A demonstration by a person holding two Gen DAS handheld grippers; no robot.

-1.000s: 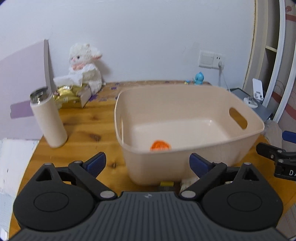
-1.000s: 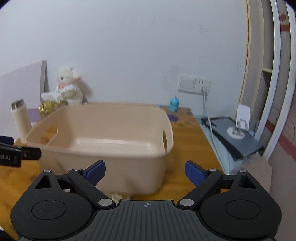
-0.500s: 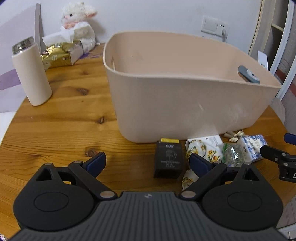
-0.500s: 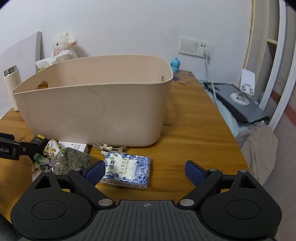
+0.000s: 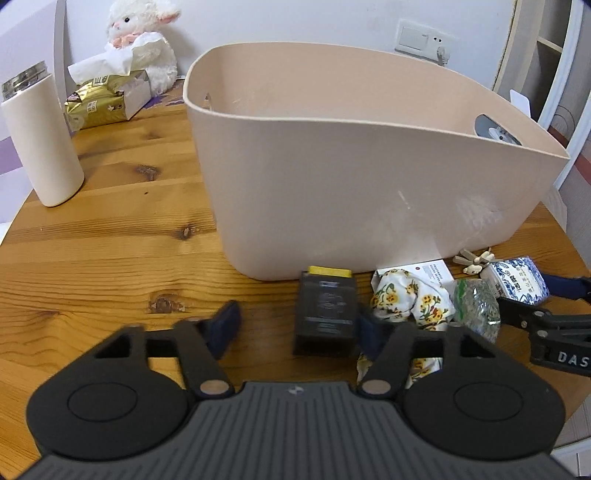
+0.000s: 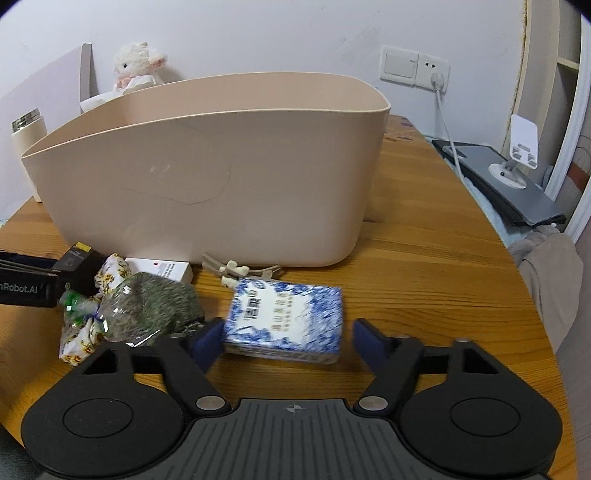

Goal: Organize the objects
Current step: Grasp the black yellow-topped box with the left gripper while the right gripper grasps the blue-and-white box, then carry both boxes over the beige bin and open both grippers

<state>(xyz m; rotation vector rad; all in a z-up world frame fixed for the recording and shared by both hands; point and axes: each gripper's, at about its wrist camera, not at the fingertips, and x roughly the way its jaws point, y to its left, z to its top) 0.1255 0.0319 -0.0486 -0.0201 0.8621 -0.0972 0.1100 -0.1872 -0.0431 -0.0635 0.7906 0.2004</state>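
Since a second ago both grippers have dropped from above the bin's rim to table level, and in the last half second each has closed in on the small things in front of the bin.

The left gripper (image 5: 298, 324) has its jaws wide open, holding nothing. The black box (image 5: 325, 312), with a yellow strip at its far end, lies flat on the table (image 5: 110, 236) between the jaws, nearer the right fingertip (image 5: 369, 330), which looks to be just beside or touching it. Right of that lie a floral packet (image 5: 406, 299), a white card box (image 5: 434, 271) and a clear bag of green leaves (image 5: 476, 302).

The right gripper (image 6: 286, 341) is likewise wide open and empty. The blue-and-white packet (image 6: 286, 321) lies between its jaws, its left edge just beside the left fingertip (image 6: 208, 341), with a gap on the right side. A small pale clip-like item (image 6: 236, 271) lies between the packet and the beige bin (image 6: 207, 177); what it is I cannot tell.

A white flask (image 5: 40, 136), a tissue pack (image 5: 107, 99) and a plush lamb (image 5: 140, 33) stand well beyond, to the left.
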